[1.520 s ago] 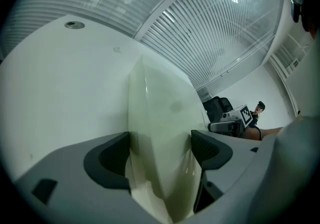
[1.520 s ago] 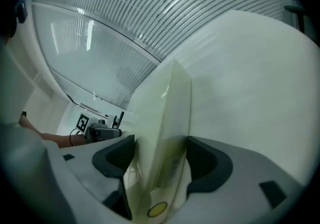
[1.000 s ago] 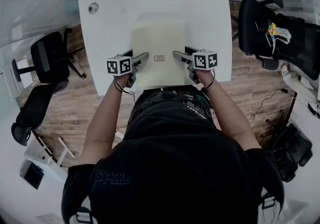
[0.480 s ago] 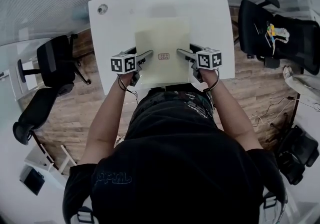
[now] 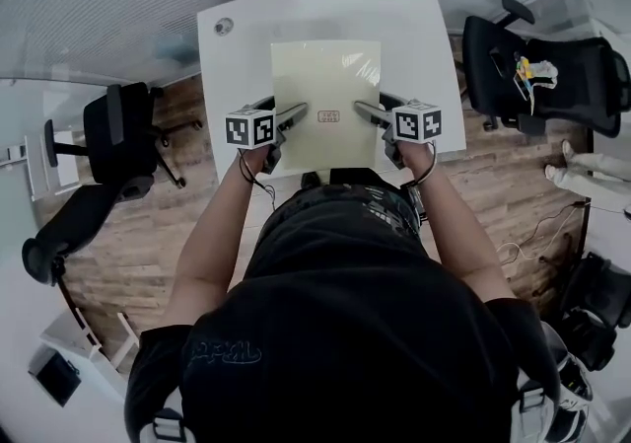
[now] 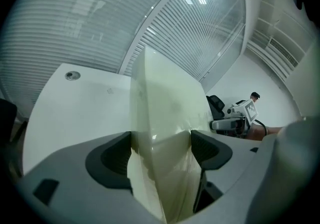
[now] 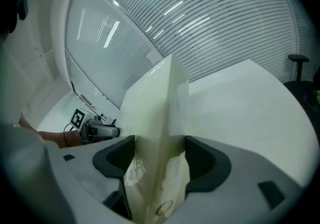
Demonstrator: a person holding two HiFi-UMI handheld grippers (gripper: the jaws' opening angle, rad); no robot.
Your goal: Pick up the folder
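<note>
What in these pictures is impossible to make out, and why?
- Print on the folder's small label: head view, too small to read.
- Whether the folder is off the table: the head view looks from above, and the folder fills both gripper views.
- Round thing at the table's corner: too small to identify.
- Folder edges where the left gripper and right gripper clamp it: covered by the jaws.

Folder (image 5: 326,104): hung over the middle of the table (image 5: 414,27), between the two grippers.
Left gripper (image 5: 294,115): stood at the folder's left edge, jaws pressed on that edge.
Right gripper (image 5: 361,112): stood at the right edge, jaws pressed on it likewise.
Grommet (image 5: 224,26): sat in the table's far left corner.
Chair (image 5: 118,130): stood left of the table.
Second chair (image 5: 537,71): stood right of the table.
</note>
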